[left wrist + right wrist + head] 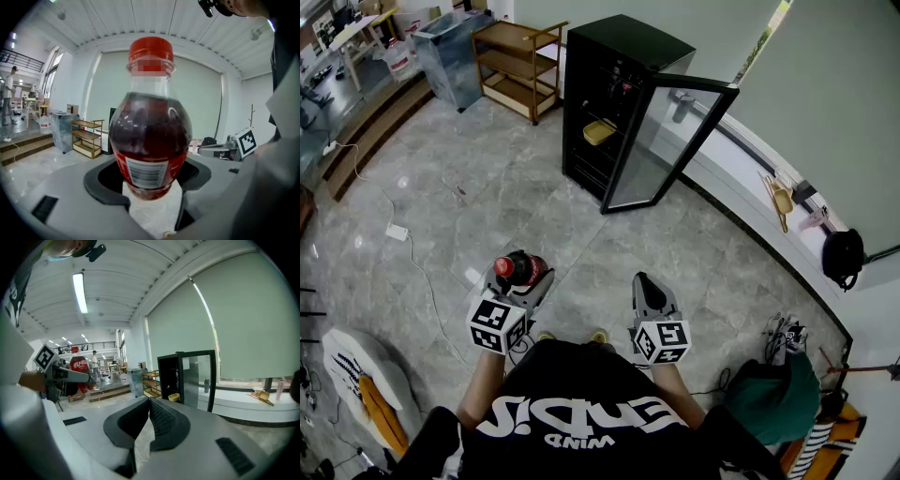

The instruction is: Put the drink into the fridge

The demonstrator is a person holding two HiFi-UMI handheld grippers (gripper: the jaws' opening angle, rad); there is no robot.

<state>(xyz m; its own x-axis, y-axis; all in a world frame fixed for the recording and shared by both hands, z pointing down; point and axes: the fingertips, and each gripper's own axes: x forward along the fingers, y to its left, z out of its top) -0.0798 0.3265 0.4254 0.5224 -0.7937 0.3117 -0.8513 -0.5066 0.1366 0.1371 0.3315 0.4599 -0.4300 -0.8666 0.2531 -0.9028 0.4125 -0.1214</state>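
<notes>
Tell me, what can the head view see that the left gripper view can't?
Only the head view: the fridge with its glass door standing open, and a yellow container on a shelf inside. Only the left gripper view: the barcode on the label, the ceiling, and a person standing far off. Both: the red-capped drink bottle clamped in the left gripper, the right gripper beside it, and the wooden shelf.

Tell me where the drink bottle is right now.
In the head view the drink bottle sits at lower left, gripped by the left gripper in front of the person, across the floor from the open fridge.
</notes>
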